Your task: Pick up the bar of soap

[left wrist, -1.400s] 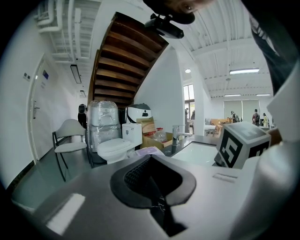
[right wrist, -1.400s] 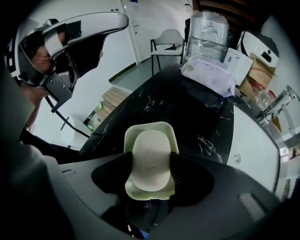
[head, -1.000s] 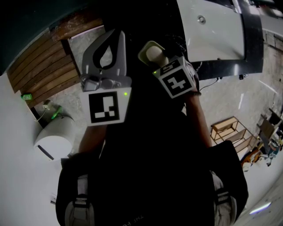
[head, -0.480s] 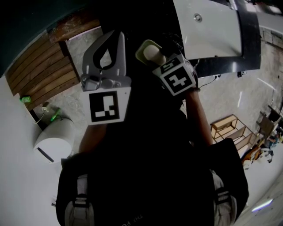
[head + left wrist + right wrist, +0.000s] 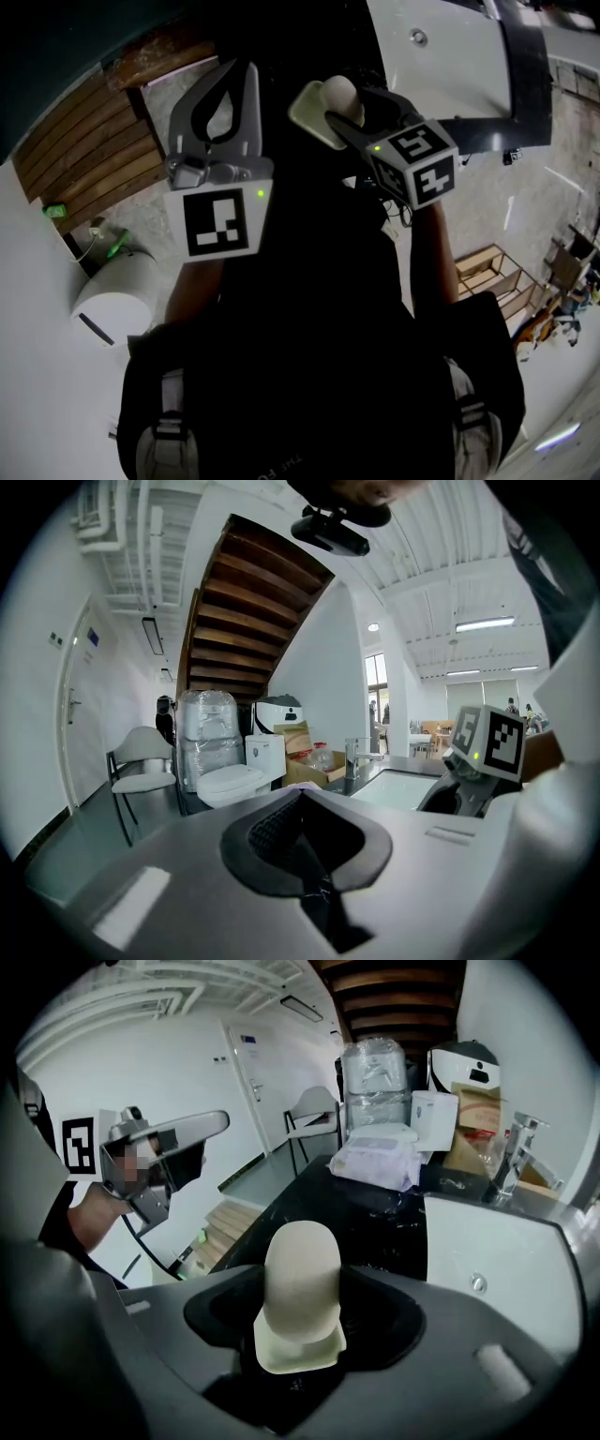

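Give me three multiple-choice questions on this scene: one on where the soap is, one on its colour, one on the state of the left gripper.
1. Where is the bar of soap?
A. lying in the basin
B. held in the right gripper
C. on the chair

2. What colour is the soap?
A. cream
B. bright blue
C. black

3. How is the left gripper?
A. wide open
B. shut on the soap
C. shut with nothing in it

Answers:
1 B: the right gripper view shows the bar upright between its fingers.
2 A: it looks pale cream in both the head view and the right gripper view.
3 C: the left gripper view shows its fingers closed together with nothing between them.
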Demonstrator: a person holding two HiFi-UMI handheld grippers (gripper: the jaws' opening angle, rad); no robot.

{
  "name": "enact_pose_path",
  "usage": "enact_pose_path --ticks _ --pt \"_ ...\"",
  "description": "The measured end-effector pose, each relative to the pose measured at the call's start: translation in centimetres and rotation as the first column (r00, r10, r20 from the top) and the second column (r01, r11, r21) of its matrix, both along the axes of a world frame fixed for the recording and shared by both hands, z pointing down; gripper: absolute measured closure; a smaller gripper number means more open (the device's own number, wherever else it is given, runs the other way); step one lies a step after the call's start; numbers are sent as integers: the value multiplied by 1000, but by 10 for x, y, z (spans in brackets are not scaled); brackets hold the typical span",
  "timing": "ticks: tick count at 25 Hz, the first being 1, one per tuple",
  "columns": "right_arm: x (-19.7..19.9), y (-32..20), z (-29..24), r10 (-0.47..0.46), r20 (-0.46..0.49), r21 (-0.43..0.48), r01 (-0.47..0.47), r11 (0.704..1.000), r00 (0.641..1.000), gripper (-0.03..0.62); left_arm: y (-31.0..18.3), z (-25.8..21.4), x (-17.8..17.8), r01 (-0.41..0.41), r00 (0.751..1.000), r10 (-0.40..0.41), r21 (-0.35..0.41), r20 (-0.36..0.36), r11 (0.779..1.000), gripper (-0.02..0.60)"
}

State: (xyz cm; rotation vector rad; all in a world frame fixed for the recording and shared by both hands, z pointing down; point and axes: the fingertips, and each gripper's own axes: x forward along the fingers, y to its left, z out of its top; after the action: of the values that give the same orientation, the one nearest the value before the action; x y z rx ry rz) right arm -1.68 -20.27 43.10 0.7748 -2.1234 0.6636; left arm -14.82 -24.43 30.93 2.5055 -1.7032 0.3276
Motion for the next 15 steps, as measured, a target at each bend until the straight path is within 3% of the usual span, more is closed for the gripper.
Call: enact_pose_path --ticks 8,15 --pt "-5 -12 -52 77 219 121 -106 987 973 324 5 -8 -5 4 1000 -3 17 -10 1000 581" --pt "-10 -12 -98 106 343 206 -185 961 933 324 13 -19 -11 -12 1000 12 46 -13 999 581"
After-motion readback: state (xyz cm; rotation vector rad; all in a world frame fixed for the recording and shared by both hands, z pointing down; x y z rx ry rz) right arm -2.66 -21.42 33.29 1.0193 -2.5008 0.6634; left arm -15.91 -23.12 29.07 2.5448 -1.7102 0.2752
